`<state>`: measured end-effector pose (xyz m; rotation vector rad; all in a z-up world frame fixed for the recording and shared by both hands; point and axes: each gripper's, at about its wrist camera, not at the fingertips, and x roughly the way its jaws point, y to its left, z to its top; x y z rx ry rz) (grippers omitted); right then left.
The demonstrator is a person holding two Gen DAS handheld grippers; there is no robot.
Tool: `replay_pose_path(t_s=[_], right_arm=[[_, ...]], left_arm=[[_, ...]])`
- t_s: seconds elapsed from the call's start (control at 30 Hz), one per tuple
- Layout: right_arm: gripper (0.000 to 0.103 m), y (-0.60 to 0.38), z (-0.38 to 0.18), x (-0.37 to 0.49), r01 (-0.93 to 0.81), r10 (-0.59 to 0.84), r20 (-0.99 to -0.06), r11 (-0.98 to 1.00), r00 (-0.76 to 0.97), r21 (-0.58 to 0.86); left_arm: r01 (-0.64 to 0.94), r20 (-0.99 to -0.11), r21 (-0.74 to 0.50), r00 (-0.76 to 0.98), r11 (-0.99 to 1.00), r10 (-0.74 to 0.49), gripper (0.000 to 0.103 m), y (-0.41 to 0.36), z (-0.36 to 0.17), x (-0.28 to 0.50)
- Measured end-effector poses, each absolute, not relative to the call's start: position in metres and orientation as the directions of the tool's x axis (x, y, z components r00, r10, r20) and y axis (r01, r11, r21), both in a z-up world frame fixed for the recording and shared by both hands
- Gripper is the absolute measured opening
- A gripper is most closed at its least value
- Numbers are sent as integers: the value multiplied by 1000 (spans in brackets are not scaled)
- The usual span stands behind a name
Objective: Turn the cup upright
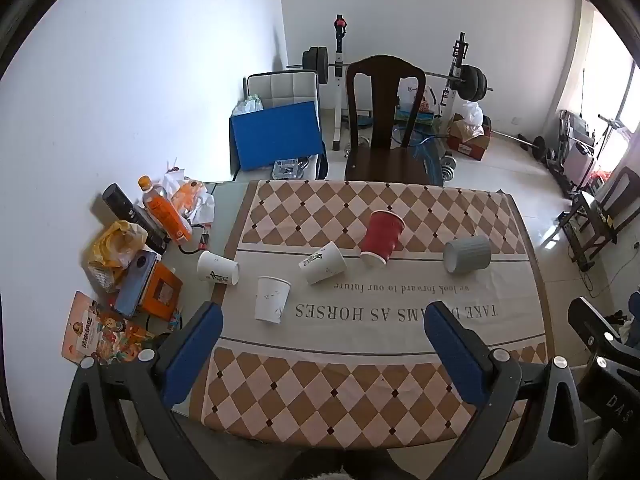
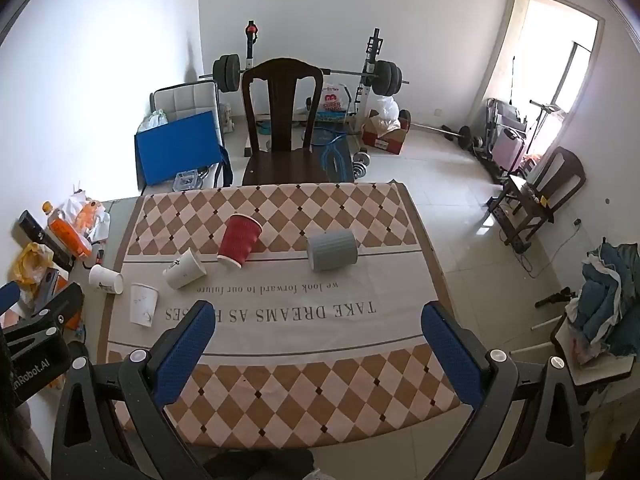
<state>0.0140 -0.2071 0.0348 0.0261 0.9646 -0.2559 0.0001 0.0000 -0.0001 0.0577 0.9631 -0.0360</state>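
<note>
Several cups lie on a checkered tablecloth [image 1: 360, 384] [image 2: 312, 392]. A red ribbed cup [image 1: 381, 237] [image 2: 239, 240] lies on its side, as does a grey ribbed cup [image 1: 468, 254] [image 2: 332, 250]. A white printed cup [image 1: 323, 262] [image 2: 185, 269] lies tilted on its side, and another white cup [image 1: 218, 268] [image 2: 105, 279] lies at the cloth's left edge. A third white cup [image 1: 272, 299] [image 2: 143, 304] stands mouth up. My left gripper [image 1: 324, 312] and right gripper [image 2: 318, 312] are both open and empty, above the table's near edge.
Clutter sits at the table's left: an orange bottle [image 1: 164, 210], a yellow bag [image 1: 116, 242], a phone [image 1: 136, 282] and packets. A dark wooden chair [image 1: 384, 120] stands behind the table. Weight racks and a blue board [image 1: 276, 134] stand further back.
</note>
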Motion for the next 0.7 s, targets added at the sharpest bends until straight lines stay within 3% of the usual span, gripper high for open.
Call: replay_pose_path(t_s=[0.7], right_arm=[[103, -206, 40, 9, 229, -207, -809, 969, 550, -92]], left_arm=[[54, -813, 34, 583, 998, -4, 103, -4, 4, -3]])
